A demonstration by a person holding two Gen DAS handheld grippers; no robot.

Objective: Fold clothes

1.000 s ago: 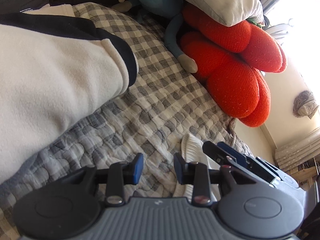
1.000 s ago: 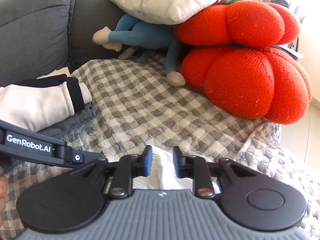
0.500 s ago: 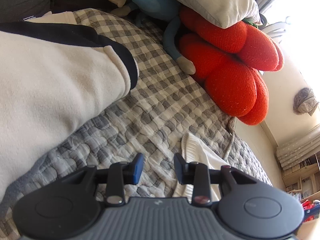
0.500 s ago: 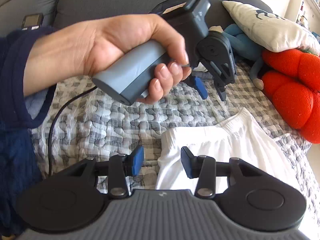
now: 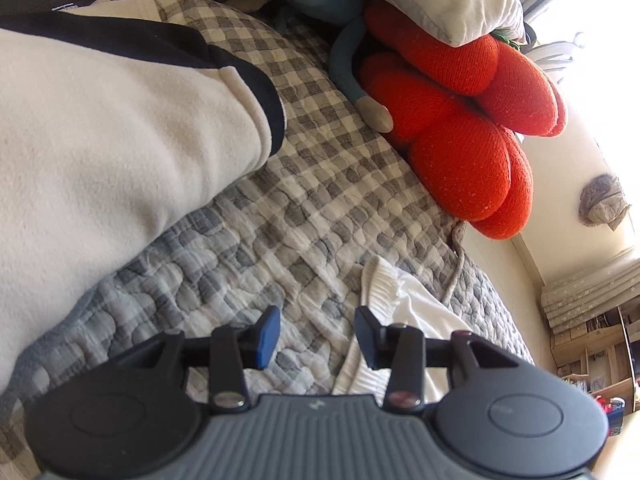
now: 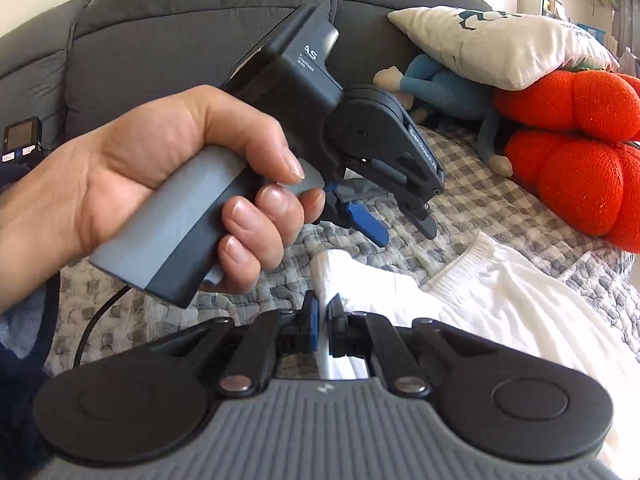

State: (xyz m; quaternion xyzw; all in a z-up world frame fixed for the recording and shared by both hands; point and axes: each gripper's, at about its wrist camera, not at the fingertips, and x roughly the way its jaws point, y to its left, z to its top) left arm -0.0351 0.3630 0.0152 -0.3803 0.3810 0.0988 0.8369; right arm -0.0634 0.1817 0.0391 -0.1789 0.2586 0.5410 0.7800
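White shorts (image 6: 500, 296) with a ribbed waistband lie spread on the checked quilt (image 6: 472, 200). My right gripper (image 6: 322, 322) is shut on the near left corner of the white shorts. In the left wrist view the shorts (image 5: 404, 296) show just ahead and to the right of my left gripper (image 5: 318, 334), which is open and holds nothing above the quilt (image 5: 280, 240). Seen from the right wrist, a hand holds the left gripper (image 6: 404, 230) above the quilt beyond the shorts' corner.
A folded cream fleece with black trim (image 5: 100, 140) lies at the left on the quilt. Red plush cushions (image 6: 580, 160), a blue soft toy (image 6: 440, 84) and a white pillow (image 6: 500, 40) sit against the grey sofa back (image 6: 180, 40). The quilt's edge drops off at the right.
My right gripper has swung left, dropped to the shorts' corner and shut on it. The left gripper shifted a little over the quilt and stays open.
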